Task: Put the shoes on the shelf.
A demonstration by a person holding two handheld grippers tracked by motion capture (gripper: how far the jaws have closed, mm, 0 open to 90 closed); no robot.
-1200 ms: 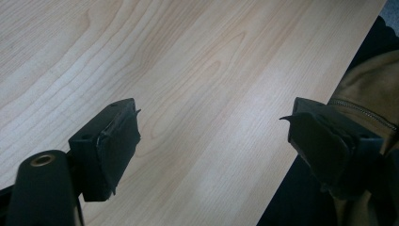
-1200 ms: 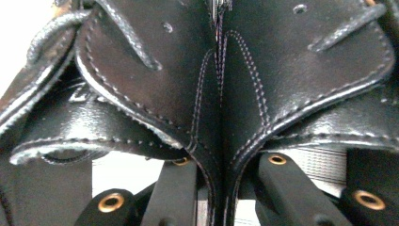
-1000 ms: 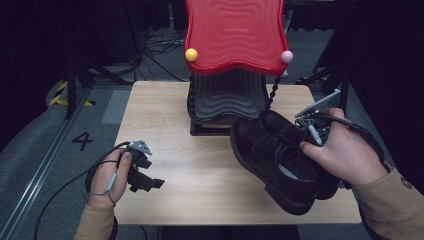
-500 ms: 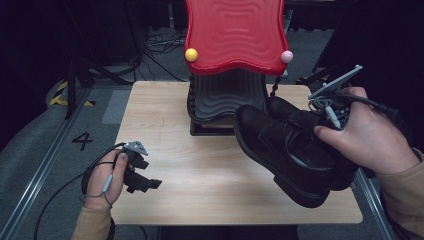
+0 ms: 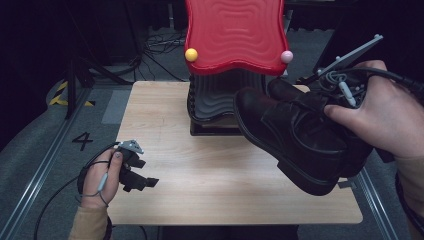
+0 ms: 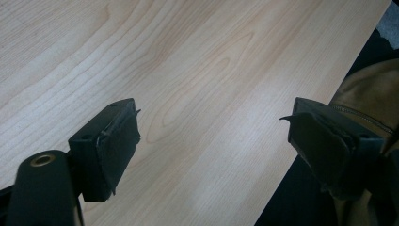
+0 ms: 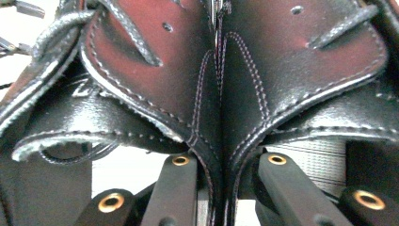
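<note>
The pair of black leather shoes [image 5: 300, 135] now hangs clear of the surface [image 5: 220, 200] at the right of the high view, toes pointing toward the upper middle of the frame. A second ago the pair sat lower, soles close to the wood at the lower right; since then it has risen and drifted toward the red wavy-topped stand [image 5: 235, 35]. That suggests the pick-up is done and the carry is under way, probably toward the dark ribbed rack [image 5: 212, 100] under the red top.

The right gripper [image 5: 345, 92] is clamped narrowly on the shoes: in the right gripper view its two jaws pinch the inner walls of both shoes [image 7: 216, 108] together, one on each side of the seam where they meet. The grip sits at the heel end, so the toes lead.

The left gripper [image 5: 137, 175] rests at the lower left, well apart from the shoes, its jaws spread wide over bare wood [image 6: 188, 94], holding nothing.
</note>
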